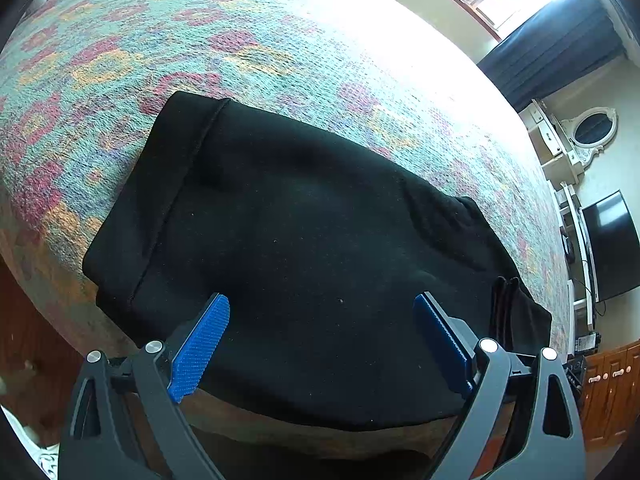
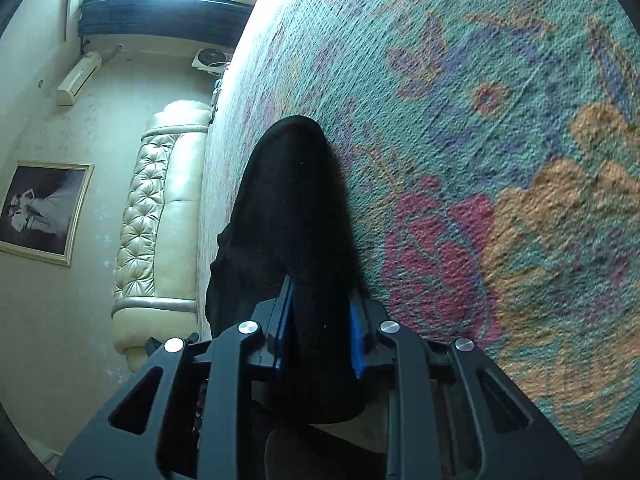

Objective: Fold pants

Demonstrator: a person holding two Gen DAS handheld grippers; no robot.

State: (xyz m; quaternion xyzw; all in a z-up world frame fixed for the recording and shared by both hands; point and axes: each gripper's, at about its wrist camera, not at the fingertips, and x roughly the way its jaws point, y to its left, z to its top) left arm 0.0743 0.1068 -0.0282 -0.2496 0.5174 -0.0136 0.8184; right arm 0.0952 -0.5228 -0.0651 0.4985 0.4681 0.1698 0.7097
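Black pants [image 1: 300, 220] lie folded in a thick flat stack on the flowered bedspread [image 1: 240, 40], near the bed's front edge. A stitched band runs along the stack's left side. My left gripper [image 1: 320, 304] hovers over the near part of the stack, its blue pads [image 1: 200, 348] wide apart with nothing between them. In the right wrist view a rounded fold of the black pants [image 2: 292, 200] fills the gap of my right gripper [image 2: 320, 320], and both pads press on the cloth. The fold stands up from the bedspread [image 2: 500, 140].
A cream tufted headboard [image 2: 160, 208] borders the bed, with a framed picture [image 2: 40, 212] and an air conditioner [image 2: 78, 78] on the wall. A television [image 1: 612, 244], a white dresser with an oval mirror [image 1: 592, 128] and wooden cabinets [image 1: 608, 380] stand beyond the bed.
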